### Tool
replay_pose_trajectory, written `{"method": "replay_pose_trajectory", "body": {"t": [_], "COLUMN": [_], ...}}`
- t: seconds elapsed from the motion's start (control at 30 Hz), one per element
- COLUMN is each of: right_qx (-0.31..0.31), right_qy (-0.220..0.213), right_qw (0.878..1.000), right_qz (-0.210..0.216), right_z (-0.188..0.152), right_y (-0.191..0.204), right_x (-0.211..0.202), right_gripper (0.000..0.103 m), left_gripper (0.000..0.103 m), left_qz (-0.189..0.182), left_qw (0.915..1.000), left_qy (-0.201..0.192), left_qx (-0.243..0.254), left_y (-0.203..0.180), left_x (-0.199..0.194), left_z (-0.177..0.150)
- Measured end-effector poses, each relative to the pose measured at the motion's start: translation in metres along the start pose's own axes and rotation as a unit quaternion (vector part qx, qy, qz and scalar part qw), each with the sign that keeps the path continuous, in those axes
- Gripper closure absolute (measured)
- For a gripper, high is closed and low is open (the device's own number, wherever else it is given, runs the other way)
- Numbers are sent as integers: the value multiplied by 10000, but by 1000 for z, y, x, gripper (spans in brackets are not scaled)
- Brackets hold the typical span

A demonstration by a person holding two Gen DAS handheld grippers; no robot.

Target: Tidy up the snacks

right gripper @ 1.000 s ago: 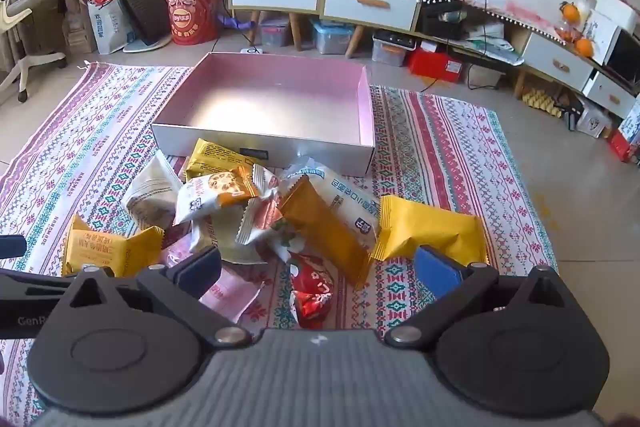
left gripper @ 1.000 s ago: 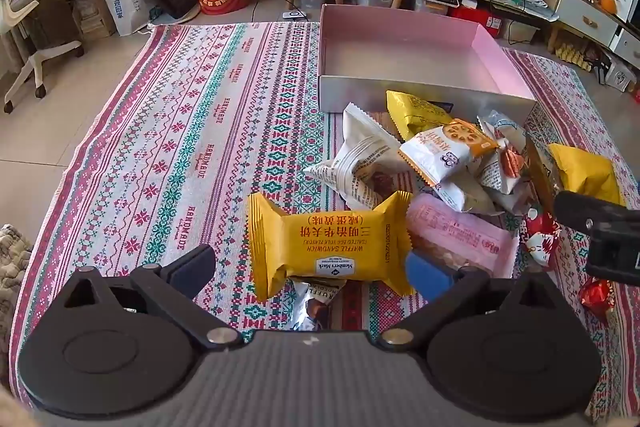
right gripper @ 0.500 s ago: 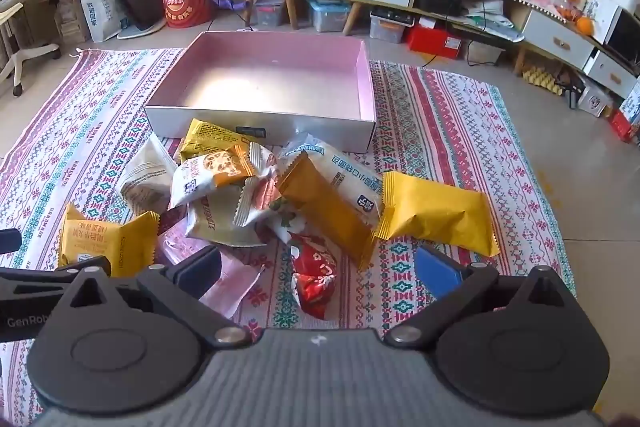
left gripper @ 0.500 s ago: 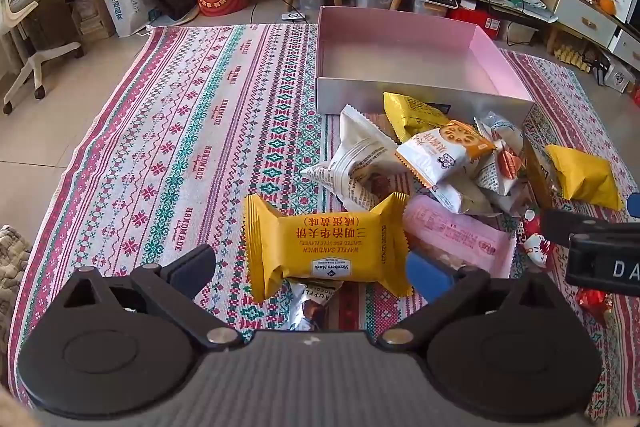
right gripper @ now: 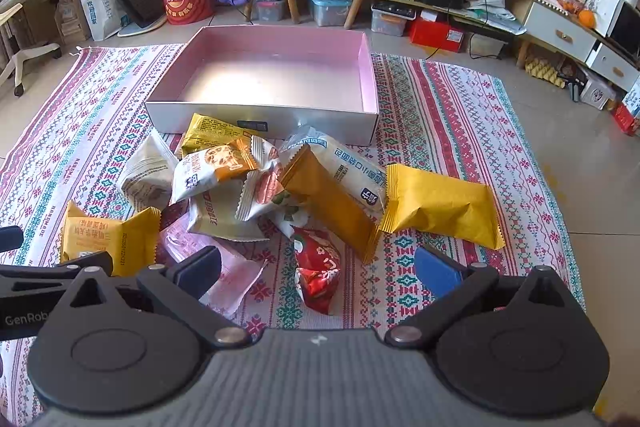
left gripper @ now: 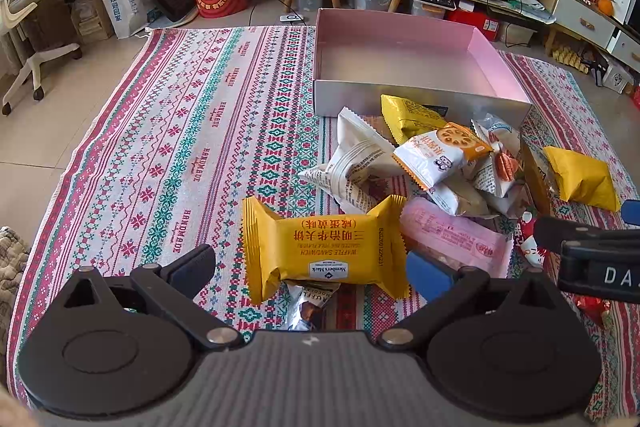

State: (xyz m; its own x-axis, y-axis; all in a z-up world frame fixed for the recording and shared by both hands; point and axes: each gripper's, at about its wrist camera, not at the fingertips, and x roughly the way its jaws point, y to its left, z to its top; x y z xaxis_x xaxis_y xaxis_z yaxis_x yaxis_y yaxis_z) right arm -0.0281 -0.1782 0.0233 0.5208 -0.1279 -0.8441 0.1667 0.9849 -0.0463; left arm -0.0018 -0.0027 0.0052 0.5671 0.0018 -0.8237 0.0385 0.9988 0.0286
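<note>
Hovering | left hand-held gripper (left gripper: 316, 273) spread | yellow waffle packet (left gripper: 324, 247) between its fingers, unpinched

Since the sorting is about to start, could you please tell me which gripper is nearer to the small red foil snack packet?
Right. The right gripper is open directly around the red foil packet; the left gripper is open farther left, around the yellow waffle sandwich pack.

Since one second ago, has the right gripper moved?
Yes. The right gripper has advanced toward the pink cardboard box, and the red snack packet now lies between its fingers.
</note>
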Motion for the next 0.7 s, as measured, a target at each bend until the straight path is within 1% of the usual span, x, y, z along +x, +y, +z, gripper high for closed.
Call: {"method": "replay_pose_trajectory", "body": {"t": [0.7], "right_qx": [34], "right_qy": [45], "right_qw": [10000], "right_qz": [42], "right_z": [-1], "right_y": [0], "right_x": [0], "right_gripper": [0], "left_gripper": [0], "left_qz": [-24], "left_qw": [10000], "left_qy": [-9], "left_qx": [15], "left_y": [-2], "left_x": [-1], "left_z": [0]}}
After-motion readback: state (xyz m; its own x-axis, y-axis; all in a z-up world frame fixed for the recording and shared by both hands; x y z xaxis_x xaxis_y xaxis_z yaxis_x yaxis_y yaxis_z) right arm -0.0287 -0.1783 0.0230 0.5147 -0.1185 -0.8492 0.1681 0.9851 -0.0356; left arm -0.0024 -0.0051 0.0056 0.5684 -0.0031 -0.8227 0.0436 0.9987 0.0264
